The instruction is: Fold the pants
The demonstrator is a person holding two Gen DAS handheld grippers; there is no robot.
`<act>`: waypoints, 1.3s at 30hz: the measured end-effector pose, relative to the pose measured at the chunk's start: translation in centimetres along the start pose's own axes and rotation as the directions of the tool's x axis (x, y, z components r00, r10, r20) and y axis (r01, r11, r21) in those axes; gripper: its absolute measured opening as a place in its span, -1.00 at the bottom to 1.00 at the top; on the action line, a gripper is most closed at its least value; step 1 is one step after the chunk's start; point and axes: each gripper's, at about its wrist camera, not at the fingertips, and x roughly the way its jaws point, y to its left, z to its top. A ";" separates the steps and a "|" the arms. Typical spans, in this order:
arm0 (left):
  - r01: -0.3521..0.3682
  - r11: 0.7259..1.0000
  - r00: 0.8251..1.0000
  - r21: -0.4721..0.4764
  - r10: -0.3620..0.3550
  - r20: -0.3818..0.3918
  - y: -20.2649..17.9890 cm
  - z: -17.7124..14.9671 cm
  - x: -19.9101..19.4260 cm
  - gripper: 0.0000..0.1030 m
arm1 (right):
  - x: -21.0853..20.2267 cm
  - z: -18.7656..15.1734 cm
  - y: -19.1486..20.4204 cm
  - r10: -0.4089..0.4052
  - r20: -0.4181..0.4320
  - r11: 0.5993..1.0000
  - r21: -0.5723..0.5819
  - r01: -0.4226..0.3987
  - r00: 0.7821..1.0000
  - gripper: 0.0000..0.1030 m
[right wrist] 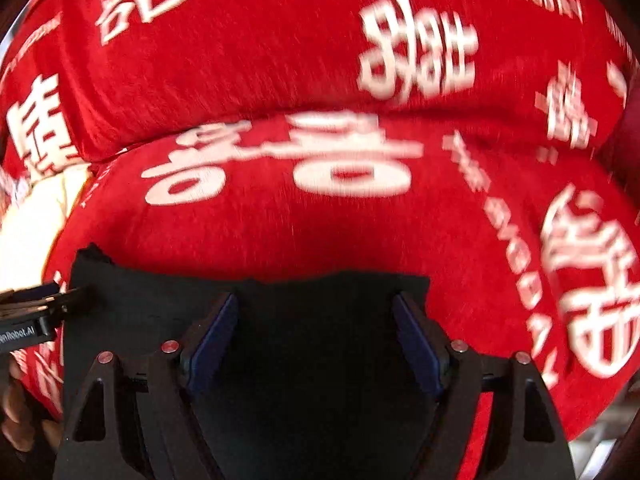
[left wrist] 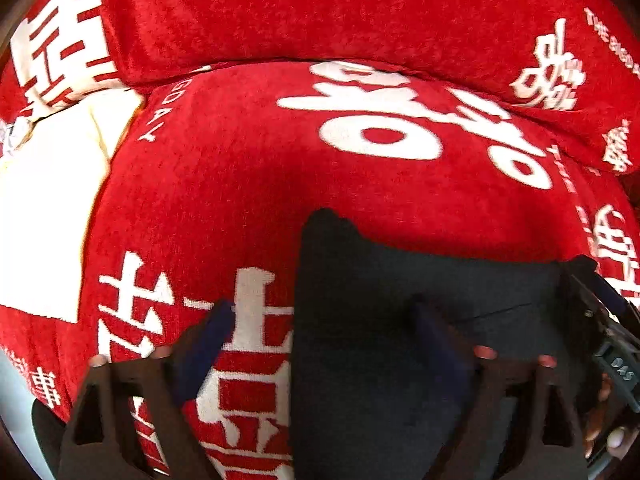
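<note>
Black pants (left wrist: 384,320) lie folded into a flat block on a red sofa seat cushion (left wrist: 248,184) with white lettering. My left gripper (left wrist: 324,316) is open above the block's left edge; its right finger is over the fabric and its left finger over the cushion. In the right wrist view the pants (right wrist: 280,320) fill the lower middle. My right gripper (right wrist: 316,312) is open over the block near its far edge, holding nothing. The other gripper shows at the right edge of the left wrist view (left wrist: 600,320) and at the left edge of the right wrist view (right wrist: 36,312).
The red back cushion (left wrist: 340,12) rises behind the seat. A cream-white patch (left wrist: 44,200) lies to the left of the seat cushion. The cushion's front edge drops off at the lower right of the right wrist view (right wrist: 592,436).
</note>
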 end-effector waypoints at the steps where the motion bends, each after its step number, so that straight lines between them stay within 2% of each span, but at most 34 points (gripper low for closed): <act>1: -0.008 1.000 1.000 0.001 0.008 0.005 0.0 0.0 0.1 0.97 | 0.1 0.0 -0.3 0.012 0.003 1.000 0.010 -0.012 1.000 0.62; 9: -0.014 0.999 1.000 0.029 0.014 0.018 -0.2 -0.1 0.8 0.97 | 0.8 -0.3 -0.2 -0.012 0.008 1.000 -0.005 0.012 1.000 0.69; 12: -0.014 0.999 1.000 0.040 0.013 0.025 -0.3 -0.1 0.6 0.97 | 0.8 -0.1 0.0 -0.034 -0.002 0.999 -0.008 0.034 0.999 0.77; 14: 0.011 0.999 1.000 0.050 -0.012 0.021 0.0 -0.2 -0.3 0.97 | 0.0 0.1 0.0 -0.041 -0.009 0.999 0.014 0.041 0.999 0.85; 16: 0.066 0.997 0.997 0.035 -0.068 0.030 0.8 -0.6 -1.6 0.97 | -1.9 -0.3 0.0 -0.046 0.021 0.998 0.035 0.045 0.999 0.86; 19: 0.130 0.991 0.990 0.019 -0.131 0.055 2.1 -2.0 -3.5 0.97 | -6.2 -2.5 1.4 -0.044 0.130 0.999 0.016 0.042 0.991 0.86; 22: 0.172 0.985 0.984 0.035 -0.173 0.051 2.8 -4.5 -4.5 0.97 | -8.8 -5.8 3.0 -0.023 0.177 0.999 -0.036 0.030 0.984 0.86; 26: 0.183 0.978 0.982 0.097 -0.187 0.036 2.1 -8.3 -4.4 0.97 | -9.1 -10.2 4.3 -0.012 0.150 0.997 -0.070 0.023 0.989 0.86; 29: 0.139 0.982 0.990 0.131 -0.142 0.019 1.3 -9.6 -3.0 0.97 | -7.0 -12.4 4.6 -0.052 0.094 0.994 -0.095 0.061 0.994 0.88; 31: 0.145 0.984 0.989 0.100 -0.144 -0.015 1.4 -9.8 -1.7 1.00 | -5.6 -13.1 4.6 -0.093 0.085 0.989 -0.110 0.103 0.992 1.00; 34: 0.174 0.982 0.985 0.067 -0.173 -0.022 2.0 -9.7 -1.9 1.00 | -5.7 -13.7 5.3 -0.132 0.109 0.978 -0.150 0.147 0.985 1.00; 36: 0.192 0.979 0.981 0.070 -0.192 -0.013 2.6 -9.7 -2.9 1.00 | -7.1 -13.8 4.8 -0.092 0.116 0.985 -0.134 0.107 0.989 1.00; 39: 0.225 0.972 0.973 0.073 -0.229 0.041 4.4 -9.2 -4.7 1.00 | -11.0 -13.6 1.7 -0.042 0.217 0.997 -0.051 0.054 0.975 1.00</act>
